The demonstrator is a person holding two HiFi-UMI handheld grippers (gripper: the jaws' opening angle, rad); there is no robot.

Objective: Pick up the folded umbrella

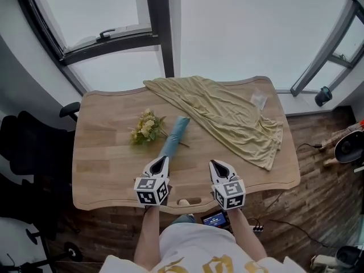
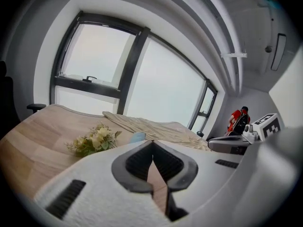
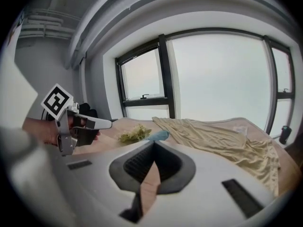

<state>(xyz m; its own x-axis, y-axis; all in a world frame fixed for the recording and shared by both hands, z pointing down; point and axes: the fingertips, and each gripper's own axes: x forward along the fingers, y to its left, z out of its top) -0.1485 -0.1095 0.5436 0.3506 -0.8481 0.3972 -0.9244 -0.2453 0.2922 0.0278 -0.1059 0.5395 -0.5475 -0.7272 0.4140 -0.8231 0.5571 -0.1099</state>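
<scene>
Left gripper (image 1: pixel 161 159) & right gripper (image 1: pixel 216 164) both clenched w/ nothing held, at table's (image 1: pixel 102 169) near edge.
Folded umbrella (image 1: pixel 173 135) lies mid-table, just beyond left gripper; flowers (image 1: pixel 145 128) just left of it; cloth (image 1: pixel 227 115) to its right.

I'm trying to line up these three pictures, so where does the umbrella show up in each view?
Head view: the umbrella lies near picture centre, slanted.
Left gripper view: its blue end peeks just above the jaw tips.
Right gripper view: just above the jaw tips, slightly right.
Shared landmark: the flowers, left of it in every view.
</scene>
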